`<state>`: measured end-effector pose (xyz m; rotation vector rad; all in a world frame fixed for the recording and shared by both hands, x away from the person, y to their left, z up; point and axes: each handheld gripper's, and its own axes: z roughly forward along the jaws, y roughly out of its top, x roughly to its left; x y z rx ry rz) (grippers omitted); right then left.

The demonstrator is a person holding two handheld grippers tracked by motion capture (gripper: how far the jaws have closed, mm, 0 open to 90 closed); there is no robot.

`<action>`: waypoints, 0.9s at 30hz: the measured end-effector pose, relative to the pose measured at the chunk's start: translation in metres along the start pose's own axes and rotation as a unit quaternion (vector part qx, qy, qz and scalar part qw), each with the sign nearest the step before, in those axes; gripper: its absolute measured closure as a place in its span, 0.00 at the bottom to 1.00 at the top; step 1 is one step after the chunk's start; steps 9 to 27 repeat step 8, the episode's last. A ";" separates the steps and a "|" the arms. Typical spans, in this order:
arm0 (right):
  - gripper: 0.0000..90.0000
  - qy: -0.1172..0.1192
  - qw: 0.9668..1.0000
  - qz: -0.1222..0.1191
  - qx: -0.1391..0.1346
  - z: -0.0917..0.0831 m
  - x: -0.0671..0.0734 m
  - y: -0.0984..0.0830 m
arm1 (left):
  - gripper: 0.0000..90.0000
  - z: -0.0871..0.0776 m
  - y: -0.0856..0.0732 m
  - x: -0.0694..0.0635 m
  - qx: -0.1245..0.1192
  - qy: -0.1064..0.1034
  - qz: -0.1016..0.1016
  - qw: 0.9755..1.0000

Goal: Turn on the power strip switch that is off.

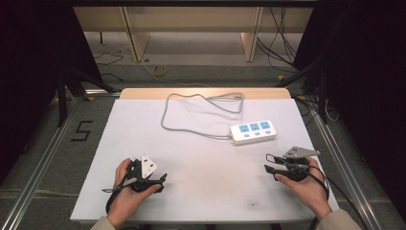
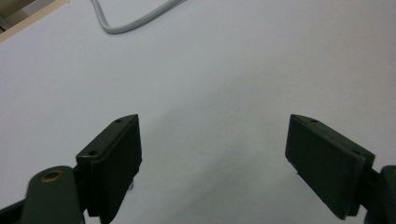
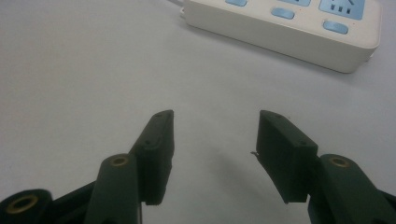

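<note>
A white power strip [image 1: 253, 132] with blue sockets and switches lies right of the table's middle, and its grey cable [image 1: 201, 103] loops toward the far edge. The strip's near side [image 3: 285, 28] fills the top of the right gripper view. My right gripper [image 1: 269, 163] rests at the front right, a short way in front of the strip, open with nothing between its jaws [image 3: 212, 140]. My left gripper [image 1: 163, 181] rests at the front left, open wide over bare table [image 2: 212, 144]. A bend of the cable [image 2: 126, 23] shows far ahead of it.
The white table top [image 1: 201, 163] has a wooden strip along its far edge [image 1: 143, 93]. Black curtains hang on both sides, and cables lie on the floor beyond. A "5" is marked on the floor at left [image 1: 82, 130].
</note>
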<state>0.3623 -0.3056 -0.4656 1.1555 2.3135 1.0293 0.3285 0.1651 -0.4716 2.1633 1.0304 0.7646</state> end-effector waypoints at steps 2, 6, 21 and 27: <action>0.52 -0.002 1.000 0.002 -0.003 0.000 0.000 0.000 | 0.21 0.000 0.000 0.000 0.000 -0.001 -0.001 1.000; 0.51 -0.002 1.000 0.006 -0.007 0.000 0.001 0.000 | 0.21 0.001 0.001 -0.001 -0.003 -0.020 -0.015 1.000; 0.50 0.000 1.000 0.005 -0.006 0.000 0.001 -0.001 | 0.22 0.000 0.003 -0.003 -0.008 -0.032 -0.024 0.999; 0.50 0.000 1.000 0.005 -0.006 0.000 0.001 -0.001 | 0.22 0.000 0.003 -0.003 -0.008 -0.032 -0.024 0.999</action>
